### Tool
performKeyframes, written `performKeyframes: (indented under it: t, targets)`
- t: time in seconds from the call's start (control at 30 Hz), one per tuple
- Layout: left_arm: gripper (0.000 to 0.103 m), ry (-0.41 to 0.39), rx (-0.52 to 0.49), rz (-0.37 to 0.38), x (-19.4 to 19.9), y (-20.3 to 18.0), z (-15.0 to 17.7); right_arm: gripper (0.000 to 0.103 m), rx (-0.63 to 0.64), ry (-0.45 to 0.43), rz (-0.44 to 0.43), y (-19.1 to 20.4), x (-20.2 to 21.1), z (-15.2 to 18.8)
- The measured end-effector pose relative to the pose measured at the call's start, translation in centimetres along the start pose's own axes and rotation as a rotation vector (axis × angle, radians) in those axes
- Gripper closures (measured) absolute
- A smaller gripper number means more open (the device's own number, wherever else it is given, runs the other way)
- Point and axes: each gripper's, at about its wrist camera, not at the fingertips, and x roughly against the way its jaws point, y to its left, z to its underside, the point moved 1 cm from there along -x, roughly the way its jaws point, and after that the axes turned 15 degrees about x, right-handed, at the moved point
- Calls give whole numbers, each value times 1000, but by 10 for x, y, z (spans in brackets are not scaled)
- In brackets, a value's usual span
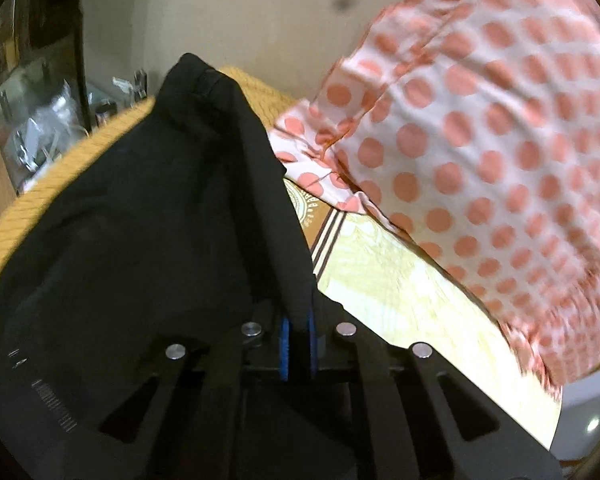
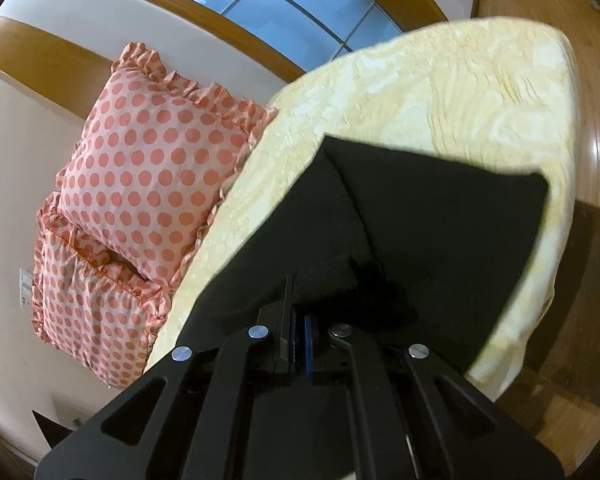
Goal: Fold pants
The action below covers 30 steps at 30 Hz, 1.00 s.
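one pants (image 2: pixel 420 216), two polka-dot pillows (image 2: pixel 151 168), two claws (image 1: pixel 297 332)

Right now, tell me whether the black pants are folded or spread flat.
Partly folded. The black pants show a diagonal crease with one layer over another on the bed; both the left claw and right claw pinch cloth.

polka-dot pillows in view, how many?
2. In the right wrist view, one pillow leans upright at the bed's left edge; the second pillow lies below it. Others may be hidden behind the black pants.
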Motion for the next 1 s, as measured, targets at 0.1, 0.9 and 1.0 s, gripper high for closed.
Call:
performKeyframes:
  t: [0.1,0.9,1.0]
  targets:
    - [97,-40,-30,50,62,24,24,100,10,-20,-9,2,4,-12]
    - [97,-191,45,1,168,183,186,100,-100,-20,37,-27,50,-8]
    - [97,-198,48,17,174,184,182,100,-106,-24,31,-31,54,-11]
